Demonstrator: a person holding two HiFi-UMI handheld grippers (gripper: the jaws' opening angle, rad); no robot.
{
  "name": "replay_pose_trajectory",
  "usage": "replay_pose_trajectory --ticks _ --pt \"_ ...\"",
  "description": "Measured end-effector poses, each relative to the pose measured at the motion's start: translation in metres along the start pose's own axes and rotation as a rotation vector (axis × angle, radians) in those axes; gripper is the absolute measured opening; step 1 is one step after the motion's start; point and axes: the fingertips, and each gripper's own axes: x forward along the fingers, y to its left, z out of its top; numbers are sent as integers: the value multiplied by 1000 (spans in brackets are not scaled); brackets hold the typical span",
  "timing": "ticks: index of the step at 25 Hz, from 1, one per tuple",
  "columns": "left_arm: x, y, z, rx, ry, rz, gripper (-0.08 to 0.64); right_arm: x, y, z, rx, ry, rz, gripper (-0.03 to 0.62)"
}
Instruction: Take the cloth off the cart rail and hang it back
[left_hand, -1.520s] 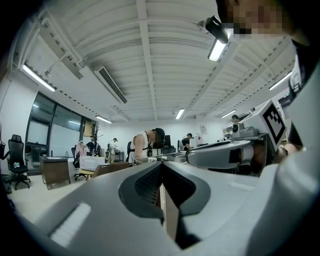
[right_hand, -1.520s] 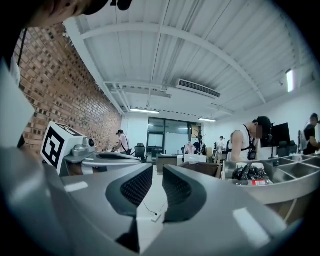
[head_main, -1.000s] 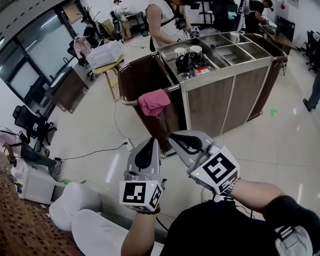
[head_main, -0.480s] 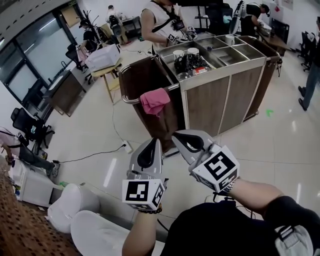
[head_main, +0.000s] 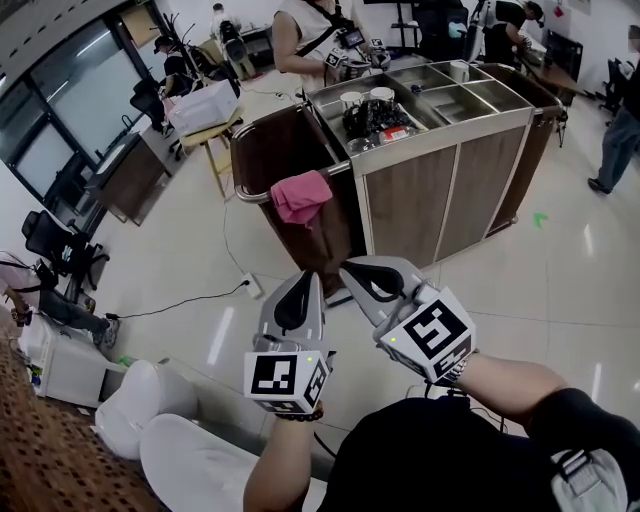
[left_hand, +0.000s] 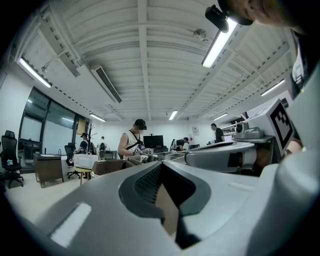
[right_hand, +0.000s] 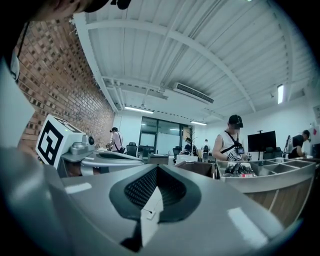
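Note:
A pink cloth (head_main: 303, 195) hangs draped over the curved metal rail (head_main: 252, 198) at the left end of a wood-panelled cart (head_main: 450, 185) with steel trays on top. Both grippers are held side by side low in the head view, well short of the cart and pointing toward it. My left gripper (head_main: 305, 282) is shut and holds nothing. My right gripper (head_main: 352, 268) is likewise shut with nothing in it. In the left gripper view the jaws (left_hand: 161, 172) meet, and the right gripper's body (left_hand: 225, 156) lies beside them. In the right gripper view the jaws (right_hand: 156, 175) are also shut.
A person (head_main: 300, 40) works at the far side of the cart; another stands at the right edge (head_main: 618, 135). A stool with a white box (head_main: 205, 105) stands left of the cart. A cable and power strip (head_main: 250, 286) lie on the tiled floor. White seats (head_main: 150, 405) are near my left.
The cart and cloth have drifted slightly up and left in the head view. Both grippers keep nearly the same place and stay shut.

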Motion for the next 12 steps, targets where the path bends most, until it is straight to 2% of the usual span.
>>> replay_pose_trajectory --ticks 5,12 --pt "7 -4 0 -2 7 2 3 -5 -9 -1 8 8 -12 0" --pt "16 -14 -6 3 9 3 3 -13 -11 -6 96 37 -3 0"
